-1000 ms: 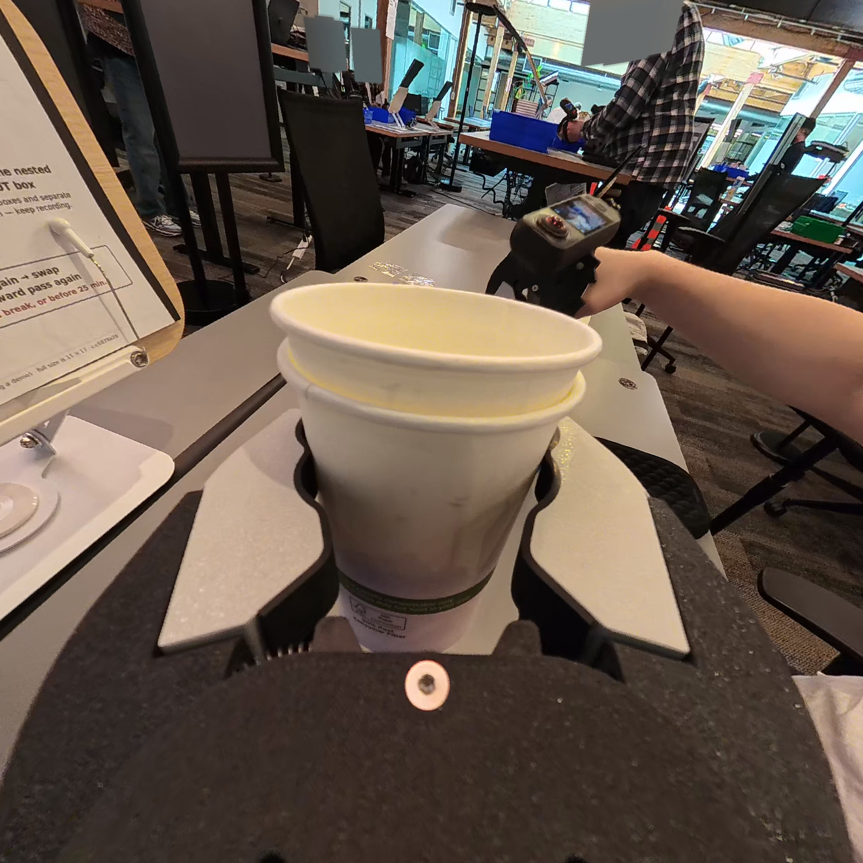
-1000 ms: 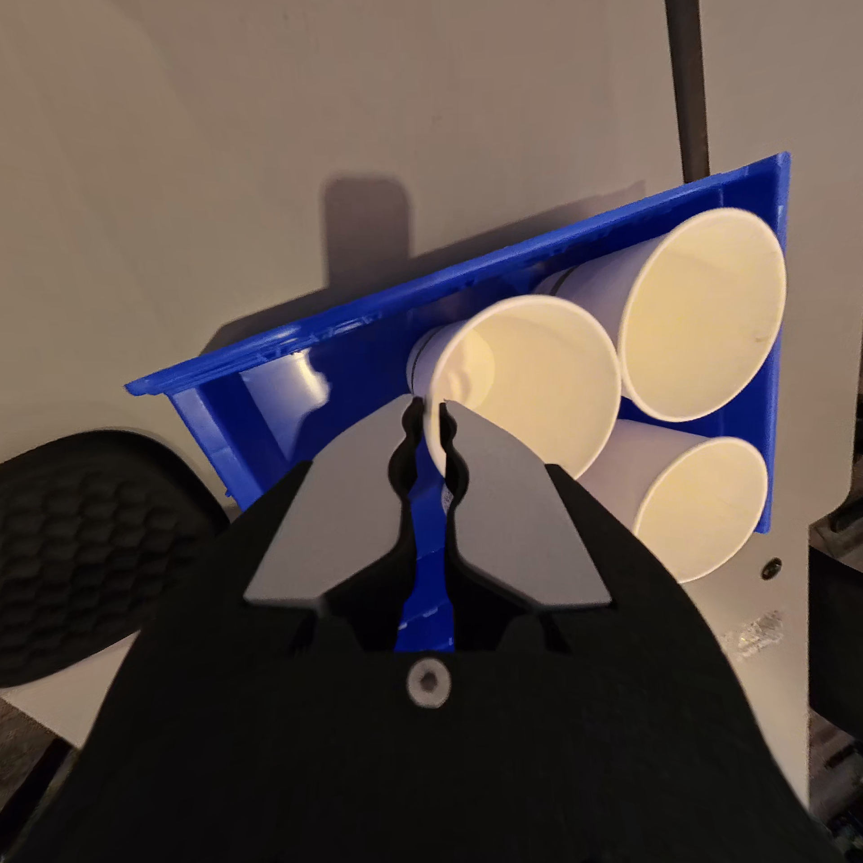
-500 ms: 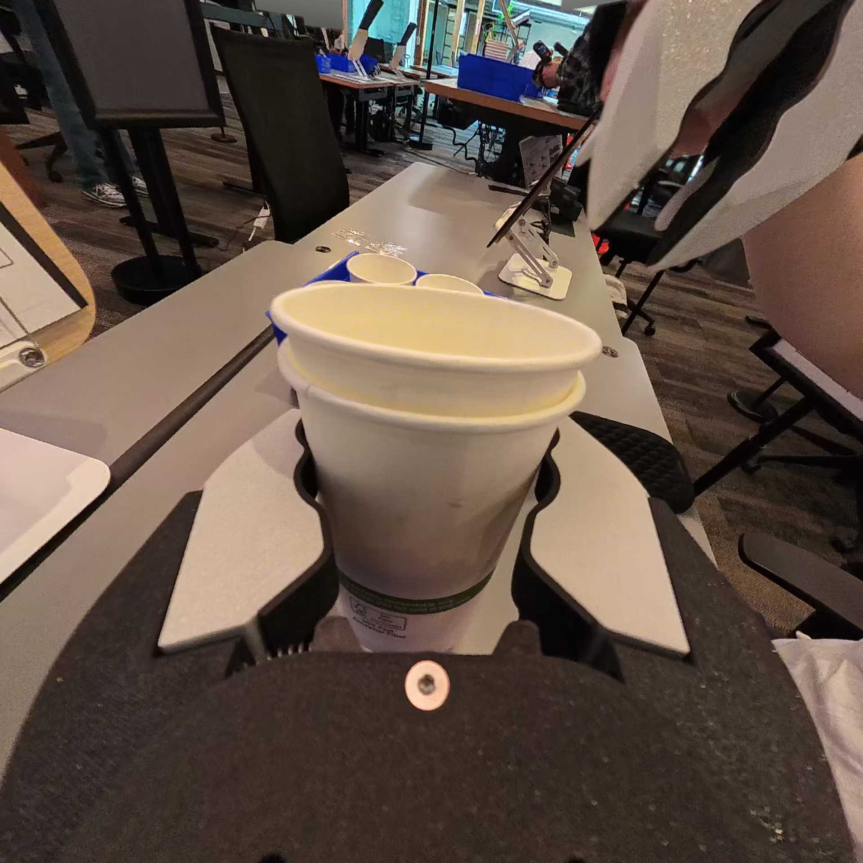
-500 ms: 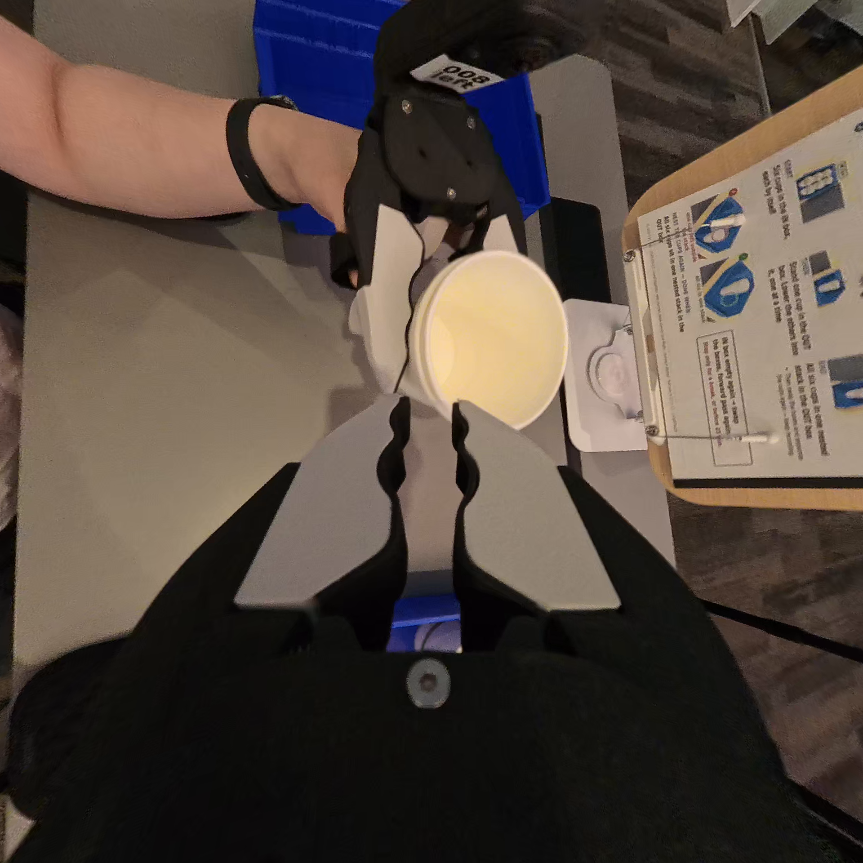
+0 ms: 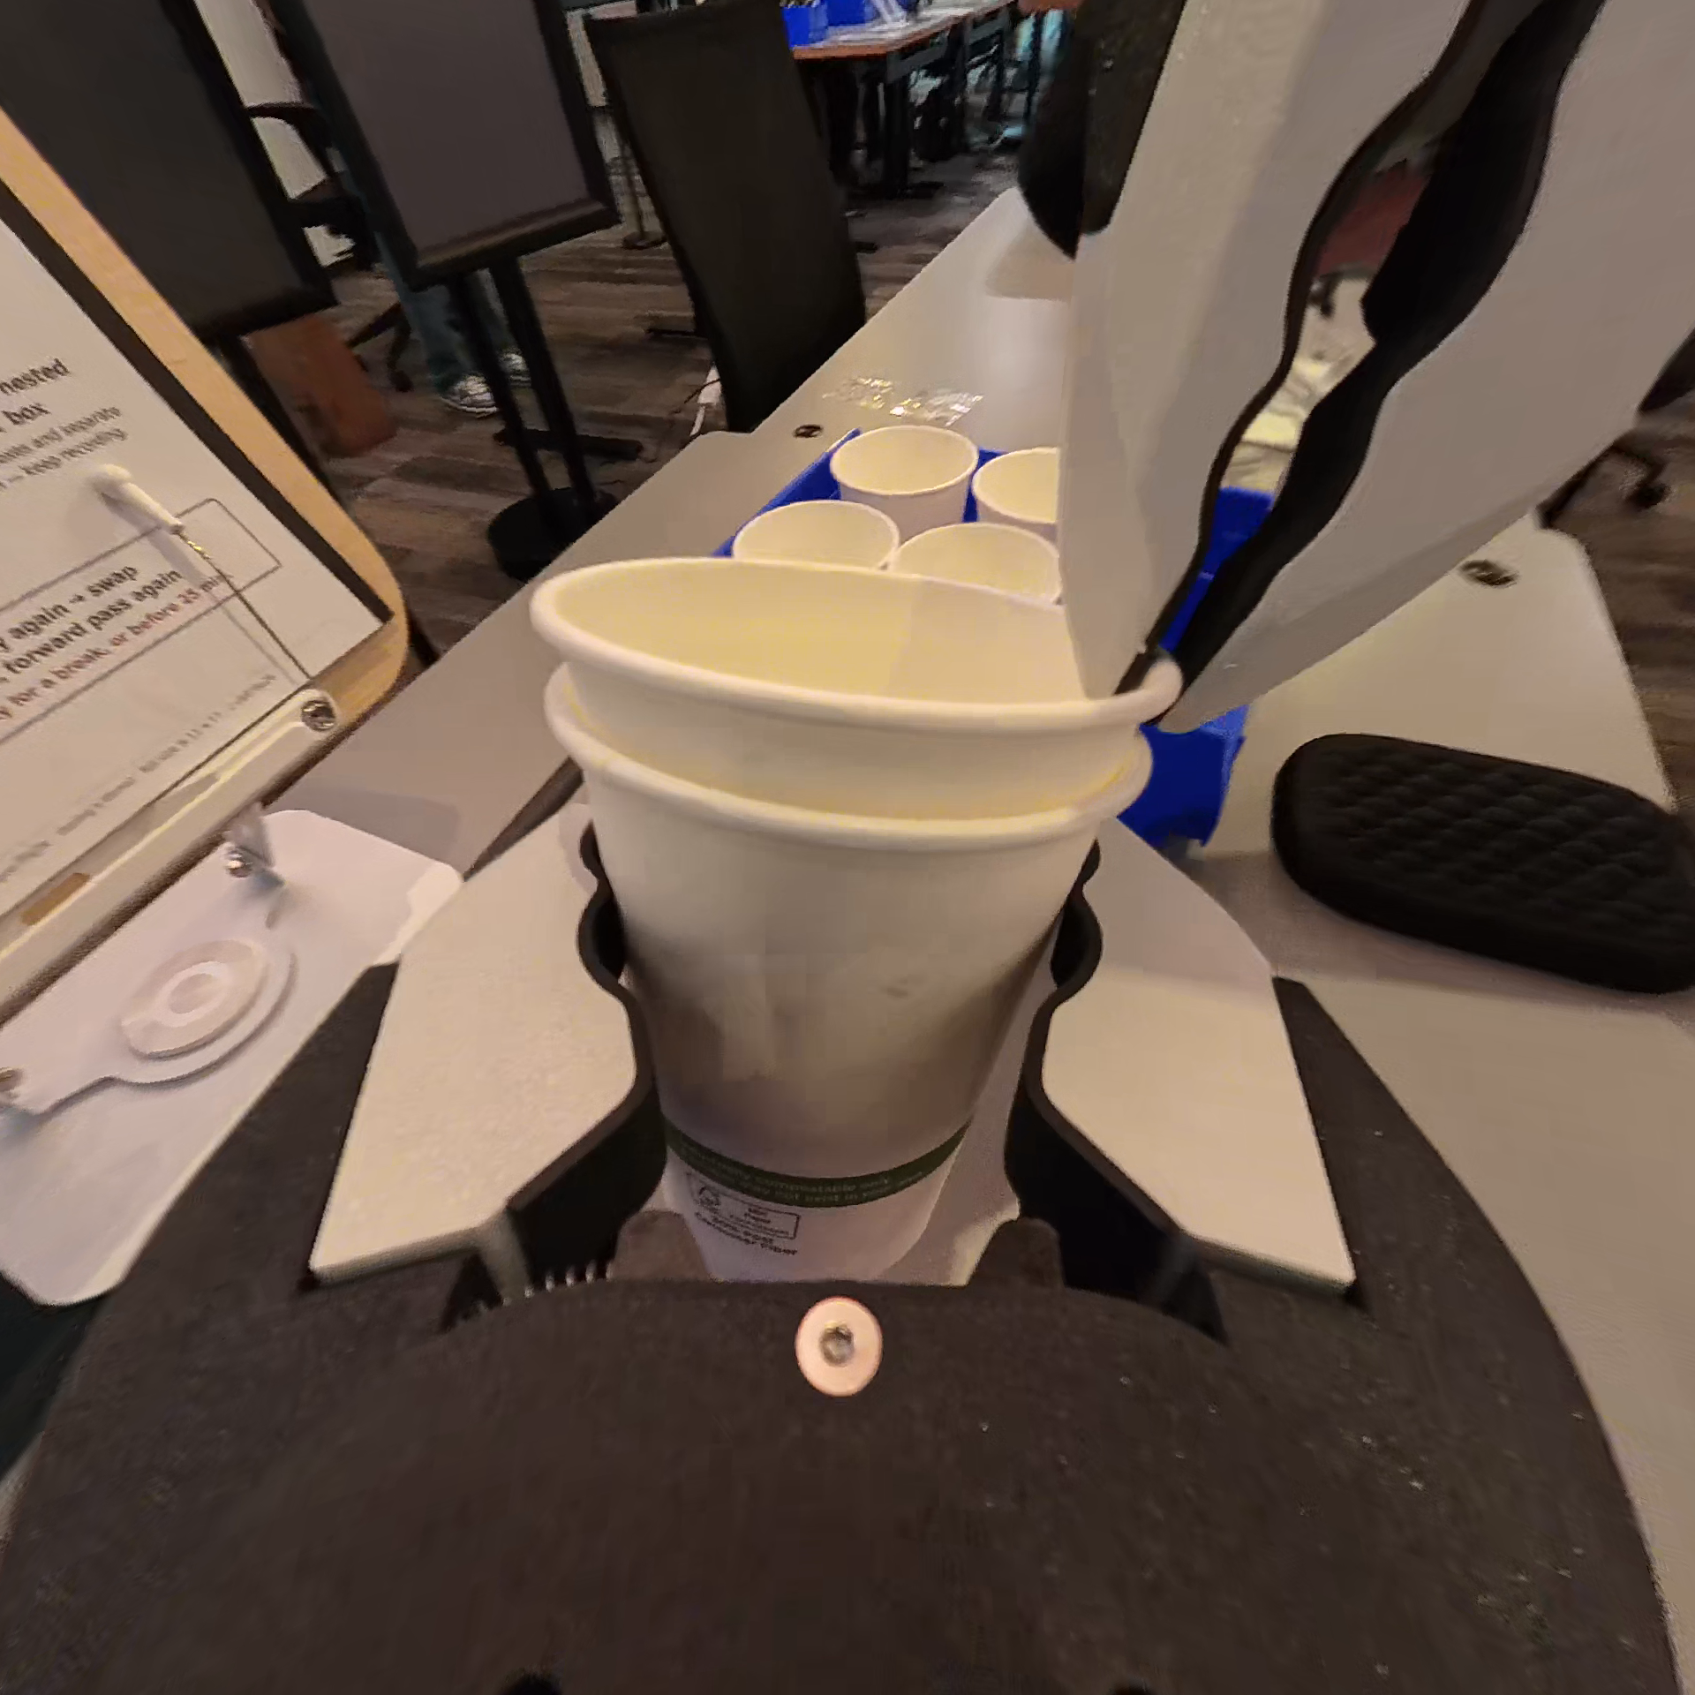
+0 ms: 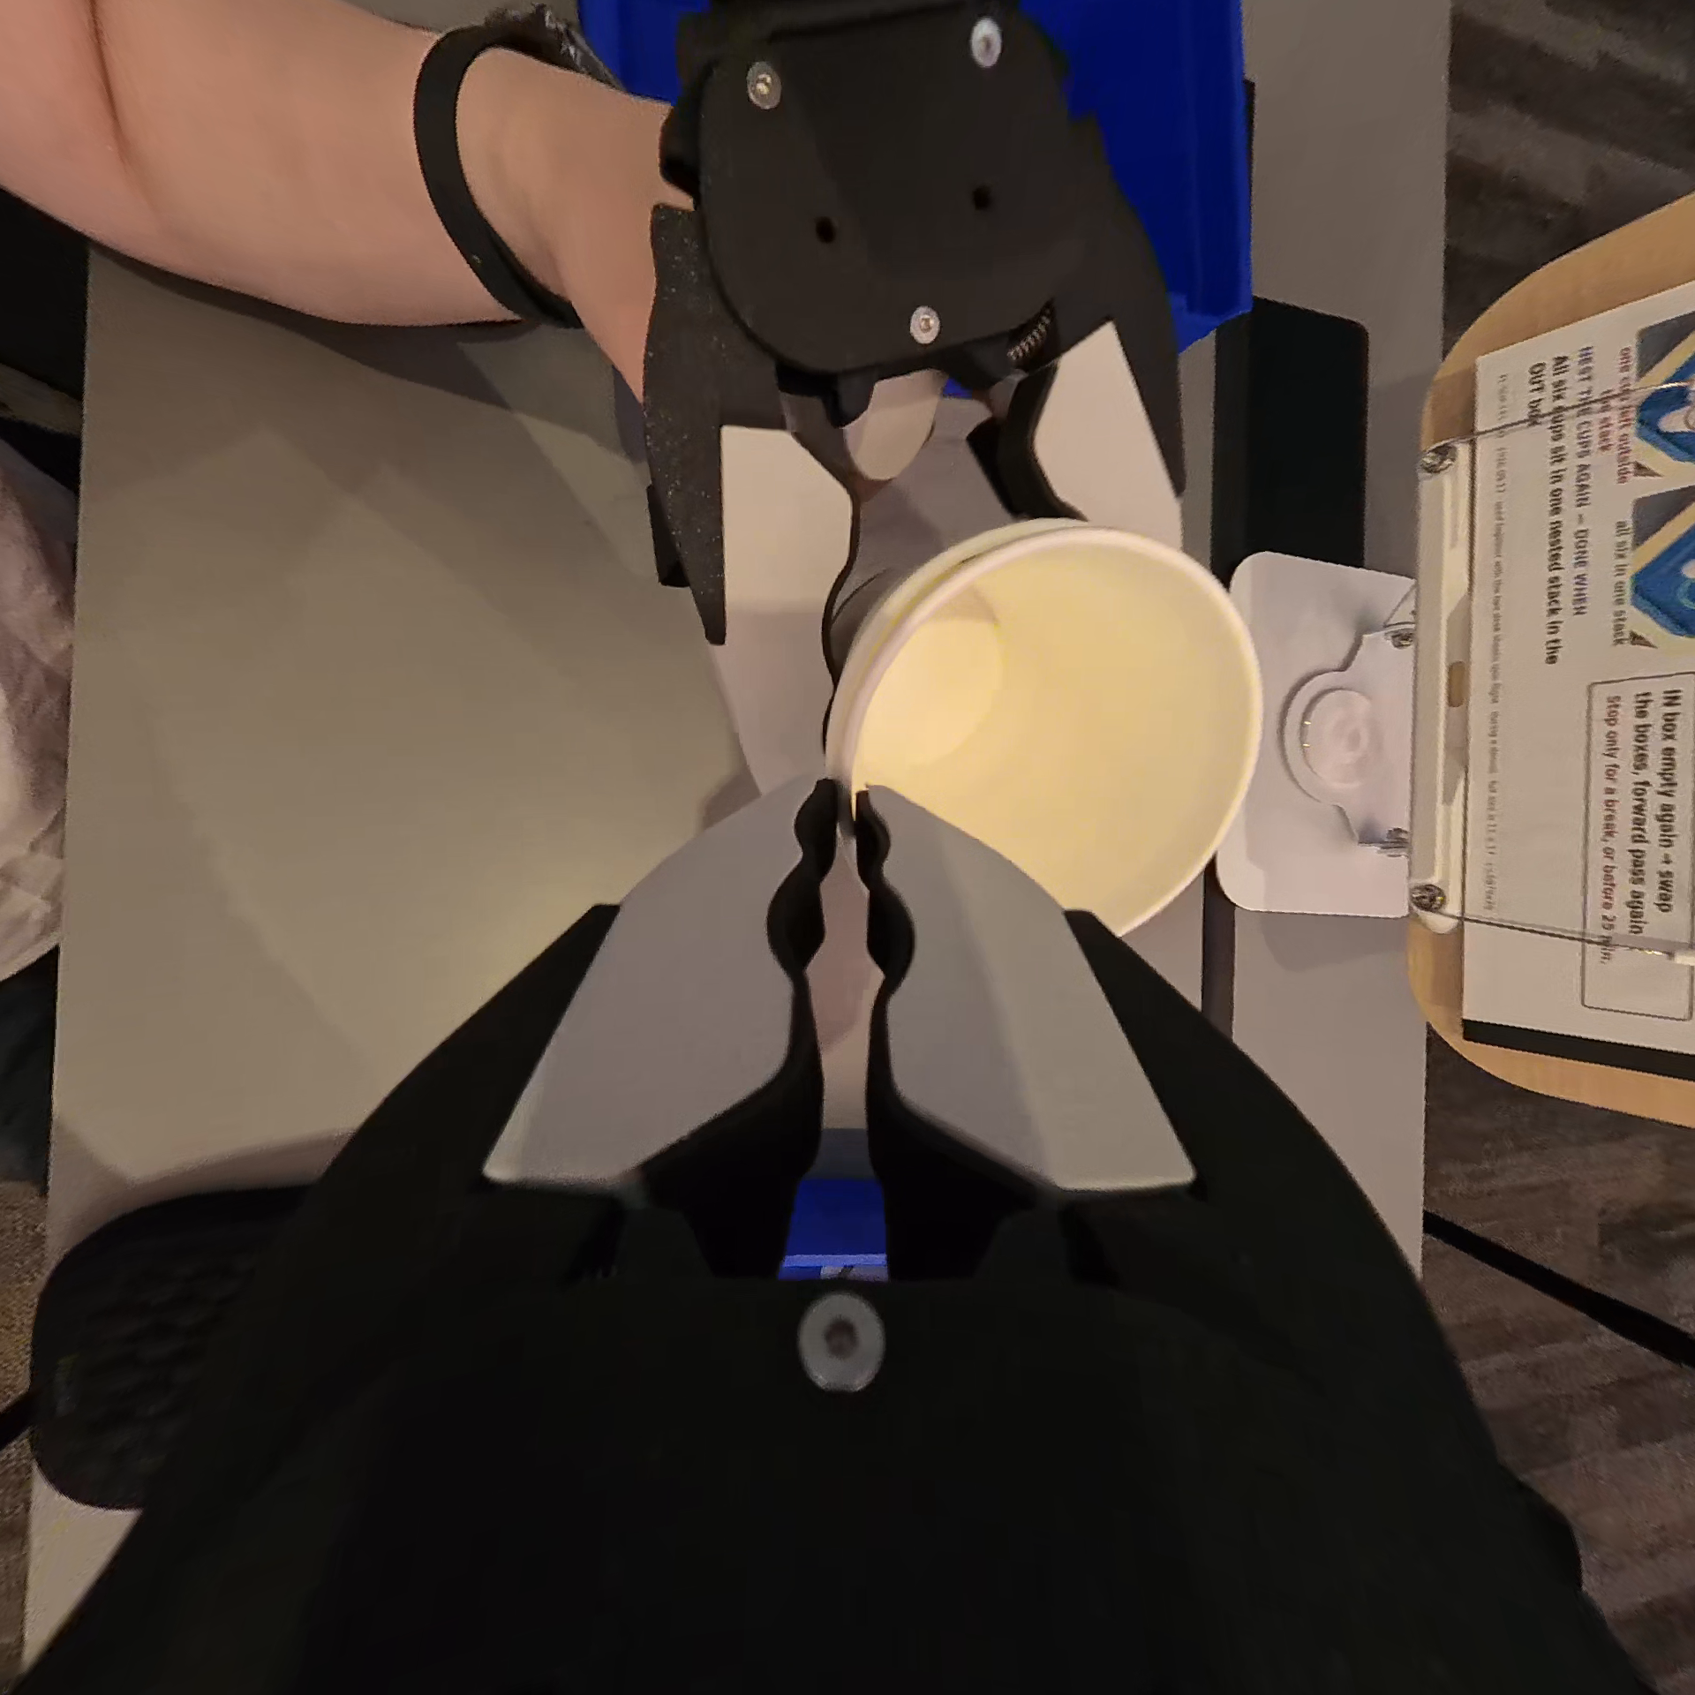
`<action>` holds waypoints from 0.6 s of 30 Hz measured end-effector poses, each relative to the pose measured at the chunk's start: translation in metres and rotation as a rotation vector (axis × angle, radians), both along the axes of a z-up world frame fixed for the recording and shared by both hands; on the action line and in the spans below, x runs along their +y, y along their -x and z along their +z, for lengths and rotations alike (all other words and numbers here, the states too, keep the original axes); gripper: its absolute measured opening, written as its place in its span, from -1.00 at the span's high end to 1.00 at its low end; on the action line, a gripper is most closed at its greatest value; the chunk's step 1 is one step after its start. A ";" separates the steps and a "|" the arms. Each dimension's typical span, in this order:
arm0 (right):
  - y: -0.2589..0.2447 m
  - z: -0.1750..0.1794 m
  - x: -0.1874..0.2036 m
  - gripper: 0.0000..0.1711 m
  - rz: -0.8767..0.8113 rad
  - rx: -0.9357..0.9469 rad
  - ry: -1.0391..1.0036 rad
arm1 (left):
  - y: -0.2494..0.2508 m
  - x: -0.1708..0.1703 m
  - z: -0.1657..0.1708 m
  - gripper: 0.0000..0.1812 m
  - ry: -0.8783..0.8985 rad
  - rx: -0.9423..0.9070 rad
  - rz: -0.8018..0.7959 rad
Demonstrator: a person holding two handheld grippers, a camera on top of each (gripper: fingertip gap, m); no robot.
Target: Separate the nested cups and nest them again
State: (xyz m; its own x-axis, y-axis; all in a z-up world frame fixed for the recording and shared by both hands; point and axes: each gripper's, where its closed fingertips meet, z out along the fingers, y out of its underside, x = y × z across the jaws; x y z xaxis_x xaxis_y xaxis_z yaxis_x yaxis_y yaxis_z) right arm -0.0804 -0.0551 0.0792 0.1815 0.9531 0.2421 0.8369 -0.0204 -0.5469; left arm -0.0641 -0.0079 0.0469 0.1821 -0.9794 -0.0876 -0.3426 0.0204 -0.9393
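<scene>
The left gripper [image 5: 839,954] has its fingers closed around the lower body of two nested white paper cups, gripping the outer cup [image 5: 839,972] from both sides and holding the pair upright above the grey table [image 5: 1431,1082]. The inner cup [image 5: 825,697] sits a little proud of the outer one, its rim showing as a second ring just above. From overhead the right gripper [image 6: 846,796] comes down at the stack — its fingers pressed nearly together, pinching the inner cup's rim at about 3 o'clock in the left wrist view, one finger inside the wall and one outside. In the right wrist view the same pinch sits at roughly 7 o'clock on the cup's round mouth, with the left gripper's black body and the person's hand beyond it at 12 o'clock. Behind the stack, toward 12 o'clock in the left wrist view, a blue bin [image 5: 1192,780] on the table holds four separate white cups [image 5: 903,468] standing upright. A black padded rest [image 5: 1486,853] lies at 3 o'clock, and an instruction board [image 5: 138,587] on a white stand leans at 9 o'clock.
</scene>
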 end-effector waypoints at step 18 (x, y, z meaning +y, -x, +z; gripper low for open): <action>-0.004 0.033 -0.019 0.96 0.119 0.175 -0.114 | 0.010 -0.002 0.046 -0.03 -0.432 0.136 0.321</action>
